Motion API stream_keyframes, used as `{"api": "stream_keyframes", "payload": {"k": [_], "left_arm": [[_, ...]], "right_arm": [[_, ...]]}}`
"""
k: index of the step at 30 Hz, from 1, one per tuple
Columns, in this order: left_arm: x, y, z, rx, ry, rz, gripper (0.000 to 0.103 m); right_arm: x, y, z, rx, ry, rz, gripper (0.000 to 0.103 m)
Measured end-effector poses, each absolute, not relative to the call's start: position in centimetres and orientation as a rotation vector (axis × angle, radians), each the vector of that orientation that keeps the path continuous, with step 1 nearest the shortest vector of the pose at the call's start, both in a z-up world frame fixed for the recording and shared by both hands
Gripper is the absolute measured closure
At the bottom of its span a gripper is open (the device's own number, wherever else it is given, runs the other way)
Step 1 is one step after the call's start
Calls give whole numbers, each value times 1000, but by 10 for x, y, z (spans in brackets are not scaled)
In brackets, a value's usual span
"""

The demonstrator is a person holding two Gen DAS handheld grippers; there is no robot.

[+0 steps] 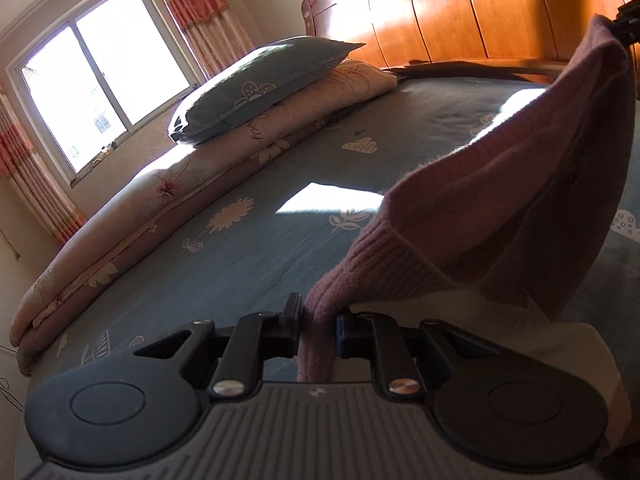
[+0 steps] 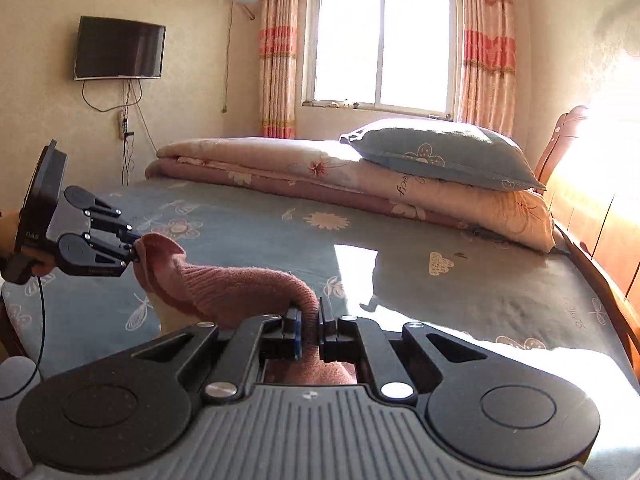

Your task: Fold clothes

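A pink knitted sweater (image 1: 492,208) hangs in the air above the blue flowered bed sheet (image 1: 240,248), stretched between both grippers. My left gripper (image 1: 318,322) is shut on its ribbed edge, which bunches between the fingers. In the right wrist view my right gripper (image 2: 309,326) is shut on another part of the pink sweater (image 2: 240,284). The left gripper (image 2: 134,250) appears there at the far left, held by a hand, pinching the sweater's other end. At the top right corner of the left wrist view the right gripper (image 1: 628,20) shows only partly, and the cloth rises to it.
A folded pink floral quilt (image 2: 360,180) with a blue pillow (image 2: 440,152) on top lies along the bed's far side. A wooden headboard (image 1: 460,12) stands at the bed's end. A window (image 2: 384,44), curtains and a wall television (image 2: 119,48) are behind. Something white (image 1: 540,344) lies under the sweater.
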State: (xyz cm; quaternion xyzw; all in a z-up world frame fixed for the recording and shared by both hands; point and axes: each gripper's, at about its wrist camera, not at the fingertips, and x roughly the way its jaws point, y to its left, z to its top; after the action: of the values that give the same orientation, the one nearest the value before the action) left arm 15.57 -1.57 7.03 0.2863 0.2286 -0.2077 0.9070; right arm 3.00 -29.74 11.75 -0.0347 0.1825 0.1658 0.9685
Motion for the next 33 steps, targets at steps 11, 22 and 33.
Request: {"api": "stream_keyframes", "payload": {"k": [11, 22, 33], "left_arm": [[138, -7, 72, 544, 505, -446, 88], [97, -17, 39, 828, 486, -559, 80], [40, -45, -15, 1387, 404, -783, 68]], "right_arm": [[73, -277, 30, -70, 720, 342, 94], [68, -287, 8, -50, 810, 368, 94], [66, -292, 4, -72, 832, 365, 93]]}}
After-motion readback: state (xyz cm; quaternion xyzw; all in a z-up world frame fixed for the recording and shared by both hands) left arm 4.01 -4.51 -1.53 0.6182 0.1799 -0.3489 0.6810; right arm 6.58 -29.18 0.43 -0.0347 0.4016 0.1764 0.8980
